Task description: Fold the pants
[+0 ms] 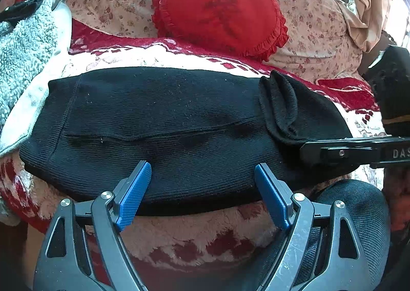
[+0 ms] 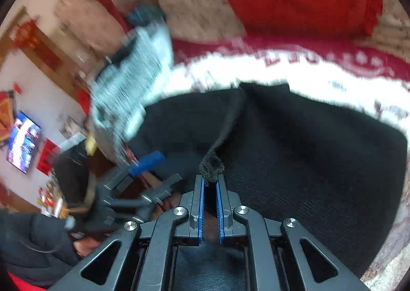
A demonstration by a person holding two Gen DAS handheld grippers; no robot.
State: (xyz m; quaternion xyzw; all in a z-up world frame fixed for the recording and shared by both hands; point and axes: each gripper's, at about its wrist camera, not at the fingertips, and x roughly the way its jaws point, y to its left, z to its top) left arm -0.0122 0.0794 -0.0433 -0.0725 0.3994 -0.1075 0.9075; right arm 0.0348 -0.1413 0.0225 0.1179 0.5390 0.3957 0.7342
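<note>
Pants [image 1: 166,124] lie crosswise beyond the spread fingers of the left gripper [image 1: 202,188]; the right gripper [image 2: 210,188] (fingers pinching a bunched edge) holds their right end.

Black pants [image 1: 166,122] on fleece blanket [image 1: 194,229], wide-open left hand-held gripper [image 1: 202,175] at near edge

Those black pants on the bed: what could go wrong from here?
The right gripper pinches only a small bunch of the pants, so the fabric could slip out mid-fold. The left gripper is open and holds nothing, so pulling may drag the whole garment across the blanket. The right view is blurred by motion, so a fast swing could leave the bunched end rumpled.
</note>
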